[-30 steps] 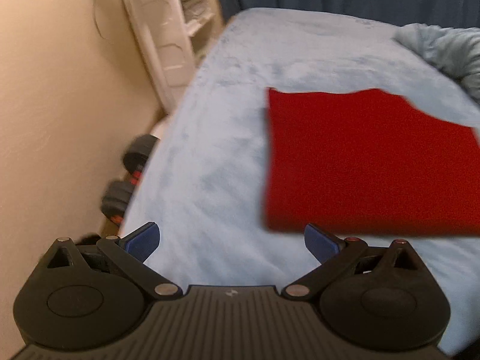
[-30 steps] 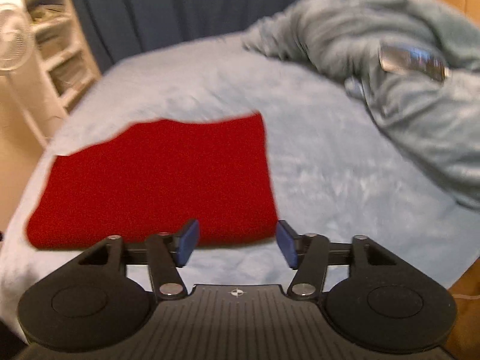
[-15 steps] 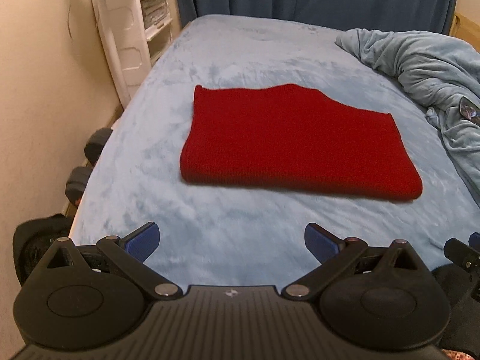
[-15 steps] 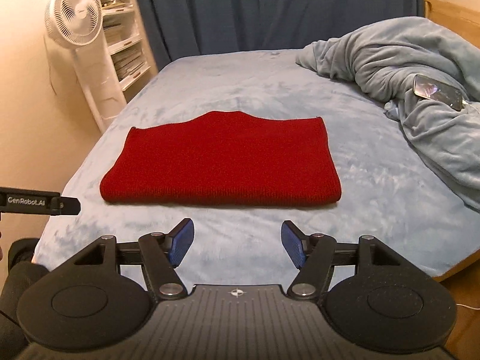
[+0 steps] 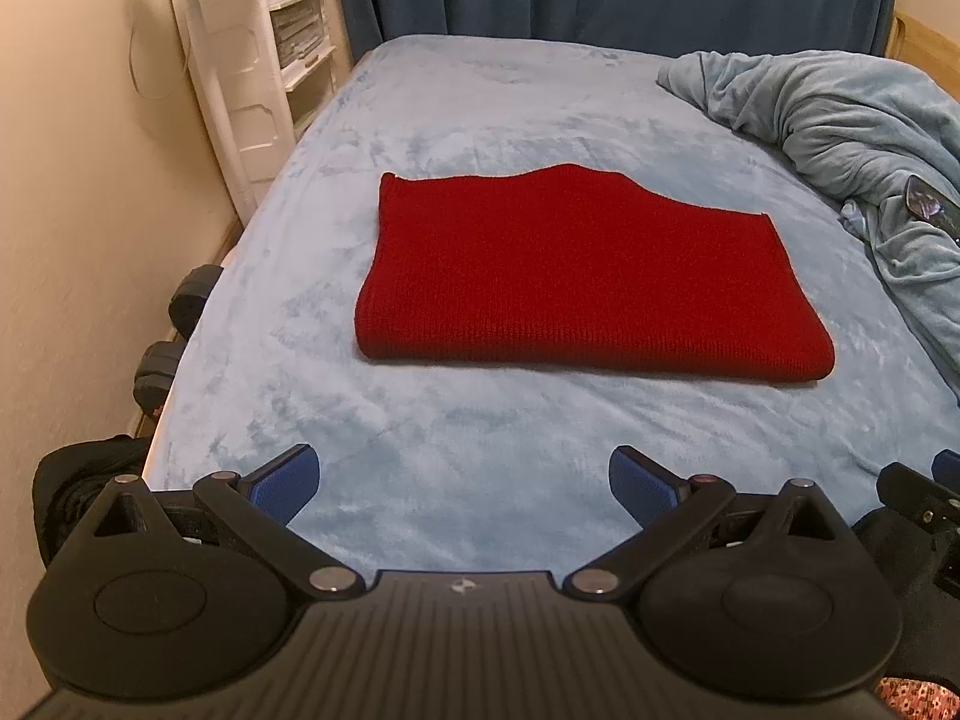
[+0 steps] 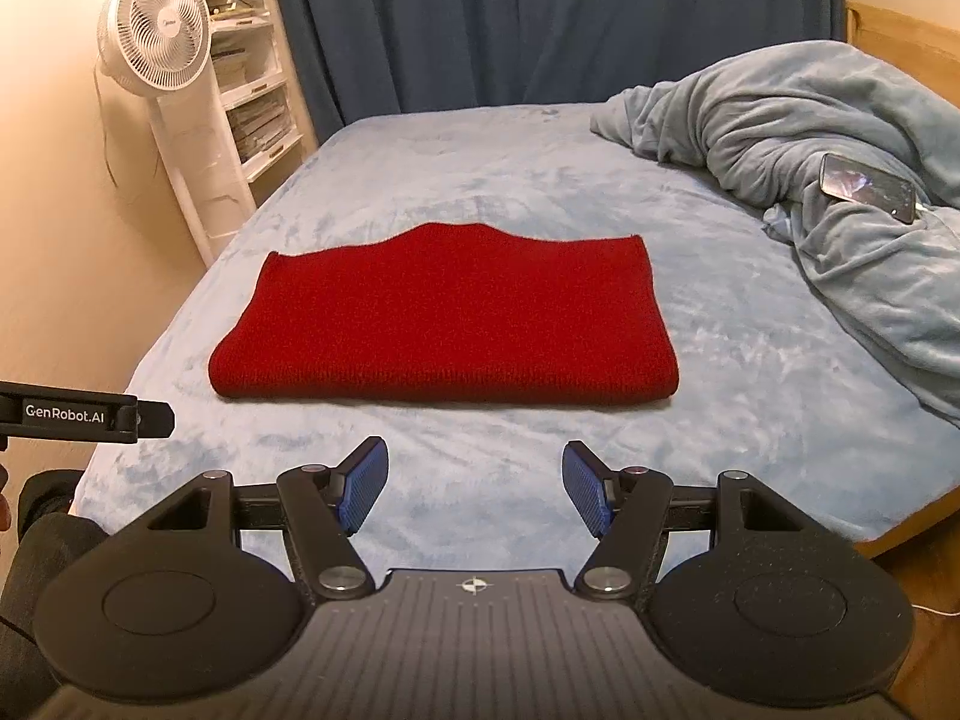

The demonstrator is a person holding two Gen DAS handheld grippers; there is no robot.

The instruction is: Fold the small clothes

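We see a bed [image 5: 492, 480] under a pale blue fleece sheet, dark blue curtains [image 6: 540, 18] at 12 o'clock, and a white shelf unit [image 6: 252, 102] with one standing fan [image 6: 163, 30] at 10 o'clock. One crumpled blue blanket [image 6: 810, 138] lies at 2 o'clock, one phone [image 6: 870, 187] resting on it. One red knitted garment [image 5: 576, 276] lies folded flat mid-bed. Our left hand-held gripper [image 5: 462, 483] and right hand-held gripper [image 6: 475, 486] hover released at the near edge, holding nothing. Two dumbbells [image 5: 174, 330] sit at 9 o'clock.
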